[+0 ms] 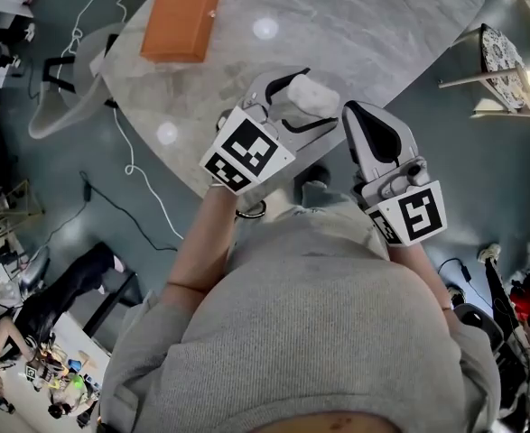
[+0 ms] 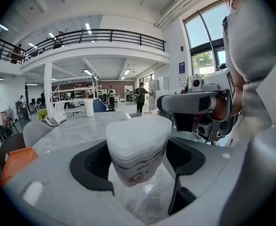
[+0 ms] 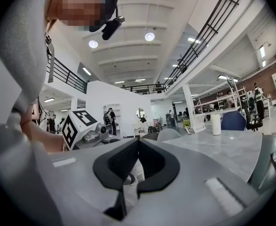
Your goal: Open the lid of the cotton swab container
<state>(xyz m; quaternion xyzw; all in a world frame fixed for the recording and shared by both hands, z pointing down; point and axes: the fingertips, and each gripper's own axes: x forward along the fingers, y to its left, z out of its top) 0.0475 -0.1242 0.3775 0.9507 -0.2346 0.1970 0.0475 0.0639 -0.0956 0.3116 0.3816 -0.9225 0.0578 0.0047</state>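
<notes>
White frosted lid (image 2: 138,132) is on the cotton swab container (image 2: 140,168), which the left gripper (image 2: 138,160) clamps with wide jaws. Right gripper (image 1: 362,120), just beside it, is fully closed. I'd hold steady and pry the lid's rim. Orange box (image 1: 181,16) sits far back on the marble table (image 1: 364,25), nothing blocking.

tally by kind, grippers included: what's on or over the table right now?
grippers: 2 (left gripper, right gripper)
cotton swab container: 1
orange box: 1
white cylinder: 1
total: 5
</notes>
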